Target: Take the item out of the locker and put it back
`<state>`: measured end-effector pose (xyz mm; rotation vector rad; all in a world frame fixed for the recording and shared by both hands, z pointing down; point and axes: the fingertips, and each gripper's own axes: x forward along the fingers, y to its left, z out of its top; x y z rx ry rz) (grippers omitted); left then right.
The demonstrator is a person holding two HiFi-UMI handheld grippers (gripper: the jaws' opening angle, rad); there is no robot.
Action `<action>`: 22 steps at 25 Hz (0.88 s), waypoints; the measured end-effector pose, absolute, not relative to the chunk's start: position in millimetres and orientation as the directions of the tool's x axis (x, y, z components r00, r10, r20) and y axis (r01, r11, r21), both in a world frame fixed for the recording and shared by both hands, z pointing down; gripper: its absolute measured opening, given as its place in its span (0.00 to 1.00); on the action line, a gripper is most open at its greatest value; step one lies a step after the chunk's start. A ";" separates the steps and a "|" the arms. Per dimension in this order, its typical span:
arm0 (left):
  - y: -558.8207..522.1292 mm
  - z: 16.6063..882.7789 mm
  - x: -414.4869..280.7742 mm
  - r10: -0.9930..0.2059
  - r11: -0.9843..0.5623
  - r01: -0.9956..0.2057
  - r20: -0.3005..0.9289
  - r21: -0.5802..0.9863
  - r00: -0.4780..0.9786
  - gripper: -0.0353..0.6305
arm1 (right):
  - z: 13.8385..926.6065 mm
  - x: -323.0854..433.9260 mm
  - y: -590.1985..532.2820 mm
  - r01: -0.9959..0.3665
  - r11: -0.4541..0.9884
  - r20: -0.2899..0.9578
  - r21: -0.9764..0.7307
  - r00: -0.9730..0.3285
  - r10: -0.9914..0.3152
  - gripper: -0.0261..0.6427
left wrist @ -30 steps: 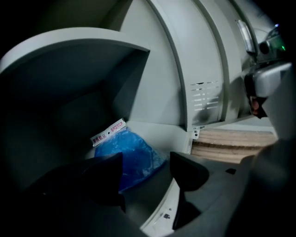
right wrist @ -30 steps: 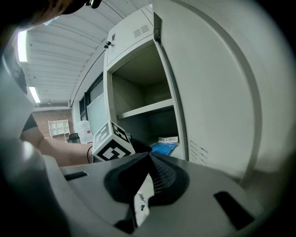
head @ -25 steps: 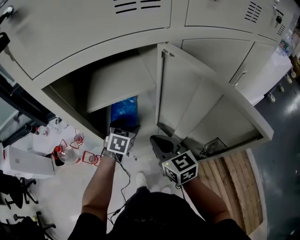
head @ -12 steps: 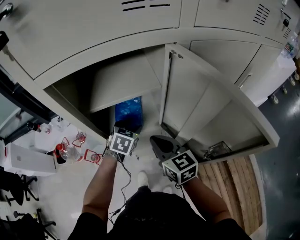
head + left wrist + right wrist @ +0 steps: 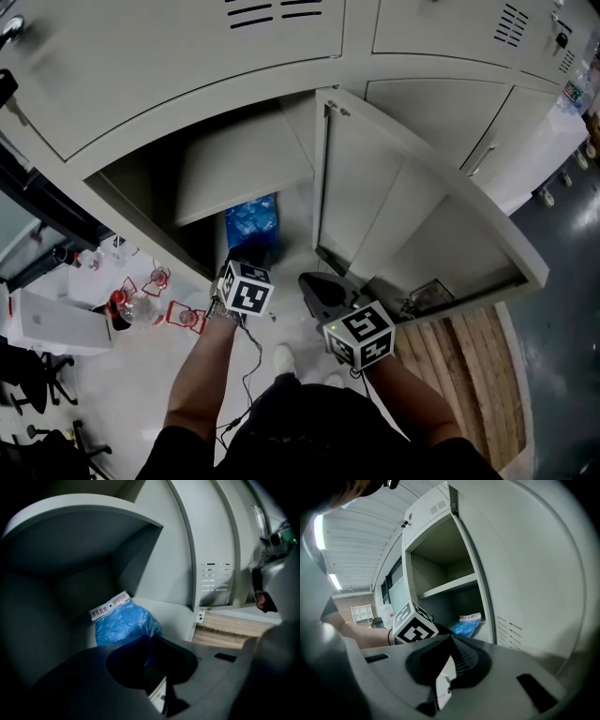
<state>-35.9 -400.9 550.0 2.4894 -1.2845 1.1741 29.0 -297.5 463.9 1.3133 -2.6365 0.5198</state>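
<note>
A blue plastic bag (image 5: 251, 220) with a white printed header lies on the floor of the open locker's lower compartment (image 5: 291, 225); the left gripper view shows the bag (image 5: 123, 623) close ahead. My left gripper (image 5: 250, 253) reaches into the opening. Its jaws have just been closing, and they now pinch the near edge of the bag (image 5: 149, 640). My right gripper (image 5: 315, 283) hangs outside, in front of the open door, shut with nothing between its jaws (image 5: 451, 638). It looks across at the left gripper's marker cube (image 5: 412, 626) and the bag (image 5: 465, 627).
The locker door (image 5: 403, 206) stands open to the right. A shelf (image 5: 244, 169) roofs the lower compartment. Wooden planks (image 5: 469, 361) lie on the floor at the right. Bottles with red labels (image 5: 141, 305) and a white box (image 5: 52, 323) lie on the floor at the left.
The left gripper's jaws went from wide open to closed on the bag's near edge, and its cube rolled slightly. The right gripper stayed where it was.
</note>
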 end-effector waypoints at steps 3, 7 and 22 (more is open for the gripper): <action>-397.0 548.5 -39.2 -0.671 -0.615 -0.750 0.661 -0.243 0.336 0.11 | 464.2 30.7 -294.0 -0.795 0.558 0.285 -0.238 -0.606 -0.742 0.04; -388.9 544.4 -43.6 -0.698 -0.587 -0.769 0.639 -0.253 0.323 0.11 | 460.5 31.0 -288.9 -0.788 0.569 0.275 -0.235 -0.615 -0.739 0.04; -322.4 525.2 -52.9 -0.769 -0.490 -0.834 0.576 -0.254 0.276 0.10 | 452.6 32.5 -245.0 -0.740 0.639 0.252 -0.211 -0.673 -0.696 0.04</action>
